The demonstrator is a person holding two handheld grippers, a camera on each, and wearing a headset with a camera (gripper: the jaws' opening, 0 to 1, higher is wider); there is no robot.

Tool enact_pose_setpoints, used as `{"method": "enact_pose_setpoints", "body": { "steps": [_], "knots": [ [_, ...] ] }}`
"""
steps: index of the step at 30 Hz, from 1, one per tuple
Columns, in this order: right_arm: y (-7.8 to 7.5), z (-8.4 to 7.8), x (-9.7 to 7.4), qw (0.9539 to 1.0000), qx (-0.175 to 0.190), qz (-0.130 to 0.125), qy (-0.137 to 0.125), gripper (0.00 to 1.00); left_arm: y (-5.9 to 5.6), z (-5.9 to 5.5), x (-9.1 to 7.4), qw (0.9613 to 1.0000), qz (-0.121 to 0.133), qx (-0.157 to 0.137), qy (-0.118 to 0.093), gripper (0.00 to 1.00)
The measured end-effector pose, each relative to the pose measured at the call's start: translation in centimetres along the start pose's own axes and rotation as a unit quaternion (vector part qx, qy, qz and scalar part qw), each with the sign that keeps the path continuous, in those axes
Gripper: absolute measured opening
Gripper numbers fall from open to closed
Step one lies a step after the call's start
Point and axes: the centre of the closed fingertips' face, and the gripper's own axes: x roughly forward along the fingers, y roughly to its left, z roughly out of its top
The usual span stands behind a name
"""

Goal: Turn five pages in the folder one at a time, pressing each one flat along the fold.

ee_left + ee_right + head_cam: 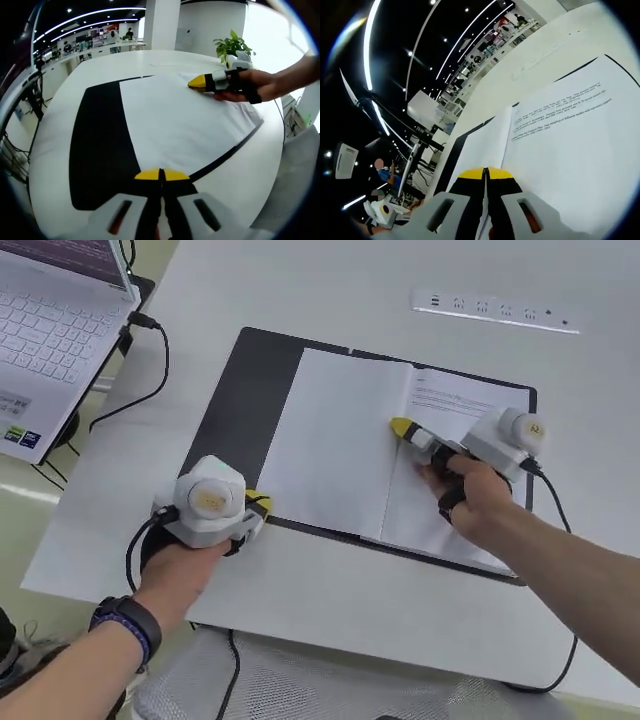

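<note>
In the head view, the folder (245,390) is being kept open at the centre of the white table (330,285). A few printed lines are being shown at the top of its printed page (470,400), too small to be read. Stickers on the laptop (50,330) at the upper left cannot be read either. A power strip (495,312) is lying at the upper right. The right gripper (403,427) is being held with its yellow tips pressed together on the fold, beside the blank page (330,440). The left gripper (258,503) is being rested at the folder's lower left edge.

In the left gripper view, its jaws are being held together at the bottom centre, touching the black cover's edge. A potted plant (231,46) is standing at the upper right.

In the right gripper view, its jaws are being kept closed with nothing between them, at the fold at the bottom centre; the text is too blurred to be read.
</note>
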Motion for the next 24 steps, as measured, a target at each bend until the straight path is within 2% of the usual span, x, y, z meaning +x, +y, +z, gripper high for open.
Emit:
{"method": "enact_pose_setpoints", "body": {
  "steps": [5, 10, 24],
  "knots": [
    [-0.1, 0.9, 0.8, 0.9999, -0.007, 0.005, -0.008, 0.00, 0.0, 0.0, 0.1, 1.0000, 0.004, -0.005, 0.000, 0.00],
    [-0.5, 1.9, 1.4, 0.9995, 0.016, -0.001, -0.027, 0.00, 0.0, 0.1, 0.1, 1.0000, 0.004, -0.003, 0.000, 0.00],
    [-0.9, 4.1, 2.6, 0.9973, 0.033, -0.006, -0.065, 0.00, 0.0, 0.0, 0.1, 1.0000, 0.006, -0.005, 0.001, 0.00]
  ]
}}
